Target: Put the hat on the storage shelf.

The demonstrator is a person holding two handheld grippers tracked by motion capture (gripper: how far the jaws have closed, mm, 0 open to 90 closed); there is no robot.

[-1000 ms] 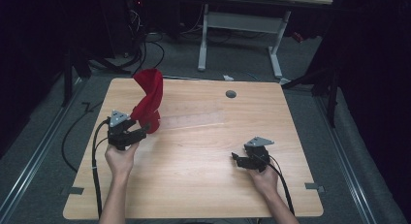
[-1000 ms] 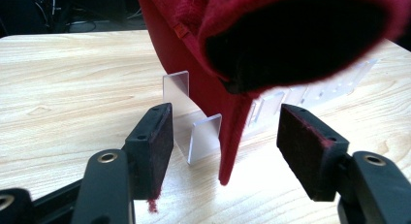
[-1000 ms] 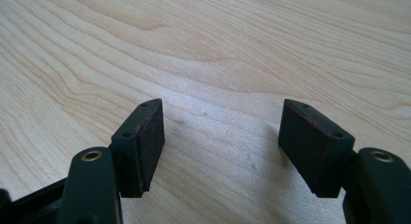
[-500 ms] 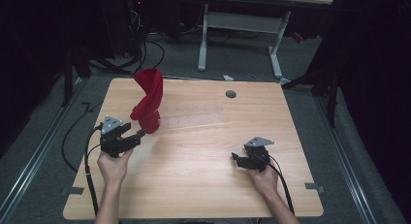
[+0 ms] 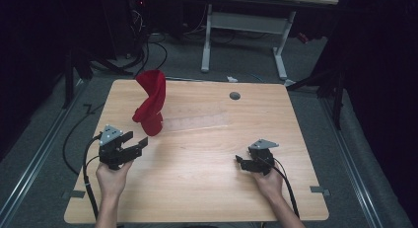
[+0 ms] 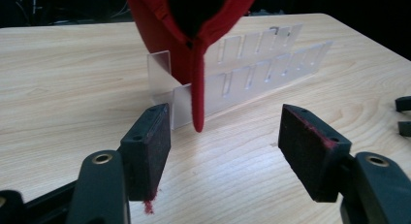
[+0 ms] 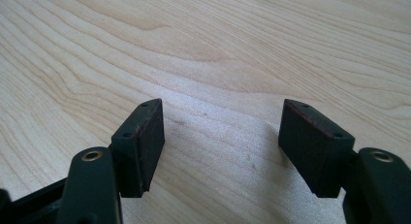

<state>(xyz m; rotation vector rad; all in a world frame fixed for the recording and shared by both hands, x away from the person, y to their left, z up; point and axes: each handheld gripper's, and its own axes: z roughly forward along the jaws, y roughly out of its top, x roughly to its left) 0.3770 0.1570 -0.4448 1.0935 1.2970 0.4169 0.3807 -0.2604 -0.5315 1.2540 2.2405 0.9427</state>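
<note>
table | left tongs backed off red cap, open | right tongs open, unmoved

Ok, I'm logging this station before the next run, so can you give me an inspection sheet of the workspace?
Surface: wooden table, light grain, with a round grommet hole near the far edge.
Job's things: red cap propped on the end of a clear slotted acrylic rack.
Clutter: nothing seen.
Grippers: left hand-held gripper open, jaws facing the cap, apart from it; right hand-held gripper open over bare wood.
Cables: black cable trails from the left one, off the table's left edge.
Surroundings: dark room, white desk frame behind.
</note>
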